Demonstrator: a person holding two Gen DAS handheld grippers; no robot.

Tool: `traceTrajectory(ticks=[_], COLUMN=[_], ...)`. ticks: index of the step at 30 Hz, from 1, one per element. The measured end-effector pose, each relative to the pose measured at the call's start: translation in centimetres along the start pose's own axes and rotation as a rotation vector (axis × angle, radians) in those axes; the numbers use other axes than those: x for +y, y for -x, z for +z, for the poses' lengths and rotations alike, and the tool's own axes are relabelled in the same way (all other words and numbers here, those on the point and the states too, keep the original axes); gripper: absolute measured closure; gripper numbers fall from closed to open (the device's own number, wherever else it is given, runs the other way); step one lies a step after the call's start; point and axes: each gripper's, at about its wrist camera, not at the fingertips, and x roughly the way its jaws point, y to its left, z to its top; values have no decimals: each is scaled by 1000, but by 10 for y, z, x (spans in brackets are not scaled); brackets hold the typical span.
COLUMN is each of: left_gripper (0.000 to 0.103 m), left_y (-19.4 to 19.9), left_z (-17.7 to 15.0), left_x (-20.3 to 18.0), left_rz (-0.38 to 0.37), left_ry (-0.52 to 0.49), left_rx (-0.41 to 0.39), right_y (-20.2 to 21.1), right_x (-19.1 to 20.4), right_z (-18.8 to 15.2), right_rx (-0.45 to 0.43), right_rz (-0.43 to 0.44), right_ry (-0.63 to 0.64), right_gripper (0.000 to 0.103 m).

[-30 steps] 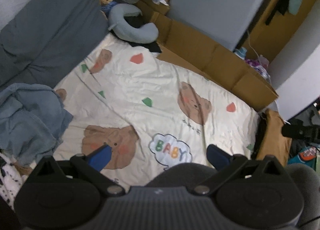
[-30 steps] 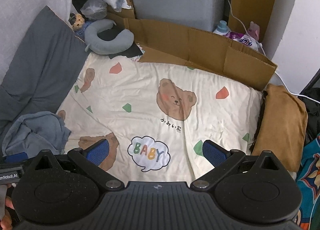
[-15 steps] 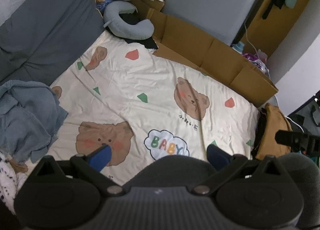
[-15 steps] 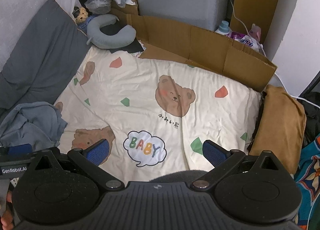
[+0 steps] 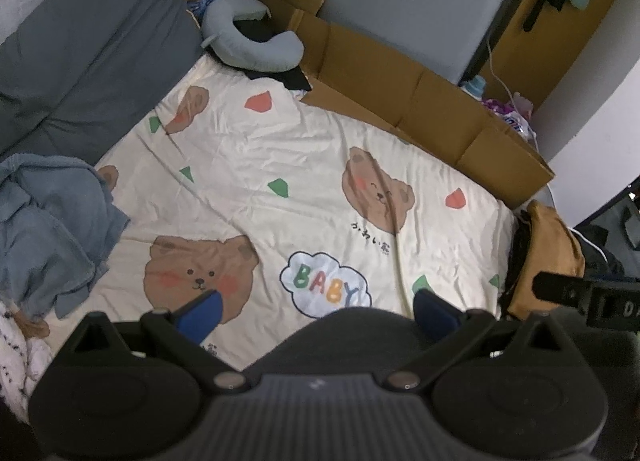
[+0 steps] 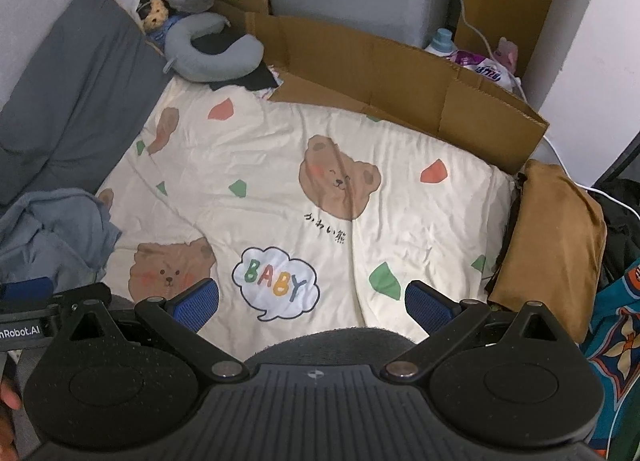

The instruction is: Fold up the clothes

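Left gripper (image 5: 316, 311) & right gripper (image 6: 312, 303) both hang released, jaws wide, nothing between, above the bear-print sheet (image 6: 320, 149). Crumpled blue garment (image 5: 48, 229) lies at near left of sheet.

Cluttered home bedroom: bear-print bedsheet (image 5: 320, 165), neck pillow (image 6: 208, 57)

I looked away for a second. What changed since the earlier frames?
Both grippers, left and right, drew back and up a little from the bedsheet, jaws open and empty as before. Nothing was taken or let go. The blue garment and brown cloth stayed put.
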Motion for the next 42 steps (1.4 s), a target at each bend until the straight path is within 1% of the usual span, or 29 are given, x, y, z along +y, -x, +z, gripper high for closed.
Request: traceTrajectory(ticks=[10, 17, 23, 26, 31, 33, 38, 42], left_gripper=[1, 1, 1, 1, 2, 4, 6, 6], left_y=[3, 2, -7, -10, -10, -9, -9, -8], left_z=[1, 3, 5, 5, 5, 5, 5, 4], left_x=[-6, -9, -8, -4, -3, -4, -6, -10], left_rz=[-7, 20, 9, -6, 6, 17, 29, 40], left_ry=[11, 3, -8, 15, 17, 19, 1, -18], left_rx=[6, 15, 44, 56, 49, 49, 42, 39], right_y=[1, 0, -2, -4, -5, -6, -7, -8], right_x=[5, 9, 8, 8, 7, 7, 3, 3], right_z=[6, 9, 9, 10, 11, 11, 12, 13], right_rx=[21, 34, 46, 53, 52, 52, 60, 62], right_rz=[14, 18, 36, 40, 46, 51, 75, 70], right_ry=[33, 62, 74, 76, 72, 70, 53, 50], right_gripper=[1, 1, 1, 1, 1, 1, 1, 1])
